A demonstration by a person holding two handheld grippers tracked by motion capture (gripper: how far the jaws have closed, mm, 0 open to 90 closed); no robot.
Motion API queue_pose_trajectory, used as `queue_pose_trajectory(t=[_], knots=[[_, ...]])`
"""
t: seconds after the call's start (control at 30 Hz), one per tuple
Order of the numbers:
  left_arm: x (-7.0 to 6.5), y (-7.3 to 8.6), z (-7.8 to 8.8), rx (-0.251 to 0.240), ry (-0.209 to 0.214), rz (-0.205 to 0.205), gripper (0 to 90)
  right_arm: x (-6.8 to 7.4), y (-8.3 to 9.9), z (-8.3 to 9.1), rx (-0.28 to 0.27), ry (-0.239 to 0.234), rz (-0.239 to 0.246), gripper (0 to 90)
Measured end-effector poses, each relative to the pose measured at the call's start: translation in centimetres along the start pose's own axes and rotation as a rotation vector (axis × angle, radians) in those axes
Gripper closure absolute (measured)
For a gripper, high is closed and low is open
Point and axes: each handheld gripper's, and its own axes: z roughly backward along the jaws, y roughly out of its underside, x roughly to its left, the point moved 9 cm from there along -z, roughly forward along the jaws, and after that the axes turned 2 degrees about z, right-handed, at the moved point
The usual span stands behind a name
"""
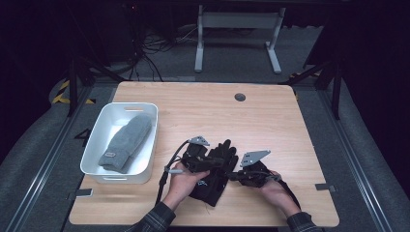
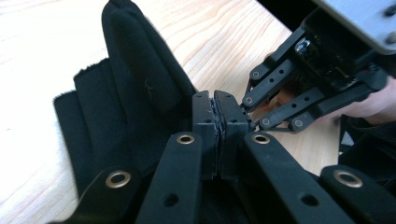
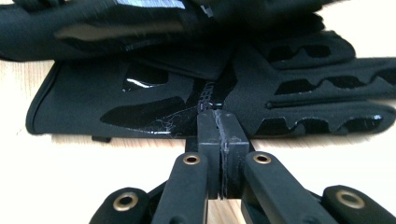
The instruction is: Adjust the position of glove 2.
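Judging by the grey mitten point(image 1: 126, 141) already in the white bin point(image 1: 95, 140), we still have 1 black glove point(image 1: 212, 170) left, with the left gripper point(image 1: 211, 162) and right gripper point(image 1: 234, 175) both closed at its edges, apparently pinching fabric.

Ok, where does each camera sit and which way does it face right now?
High view: above the person's side, facing forward and down on the table; both forearms, left gripper, right gripper.
Left gripper view: on the left gripper, along its shut jaws toward the black glove; the right gripper and a hand beyond.
Right gripper view: on the right gripper, low, facing the glove's edge.
All three share the black glove.
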Motion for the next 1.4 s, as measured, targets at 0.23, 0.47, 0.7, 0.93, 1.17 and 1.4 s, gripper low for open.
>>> queue_pose_trajectory(t=[0.23,0.47,0.7,0.93,1.17,1.4], knots=[[0.0,0.6,-1.0,0.024,0.007,-0.001,87.6,0.2,-0.3,-0.4,-0.006,-0.003,0.004,90.0],[-0.5,0.5,-0.3,0.011,0.022,-0.027,81.6,-0.8,-0.1,0.6,-0.02,0.043,0.0,89.7],[-1.4,1.7,-0.2,0.06,0.024,-0.056,89.8,-3.6,0.8,3.2,-0.055,0.163,-0.043,65.1],[-1.5,3.4,-1.5,0.139,0.006,-0.077,89.8,-7.4,2.8,5.4,-0.071,0.299,-0.117,35.9],[-1.6,4.4,-2.2,0.212,-0.017,-0.112,89.9,-10.2,4.6,7.3,-0.084,0.381,-0.188,29.9],[-1.1,5.4,-0.5,0.26,-0.063,-0.139,89.9,-11.5,5.5,8.1,-0.085,0.427,-0.223,26.8]])
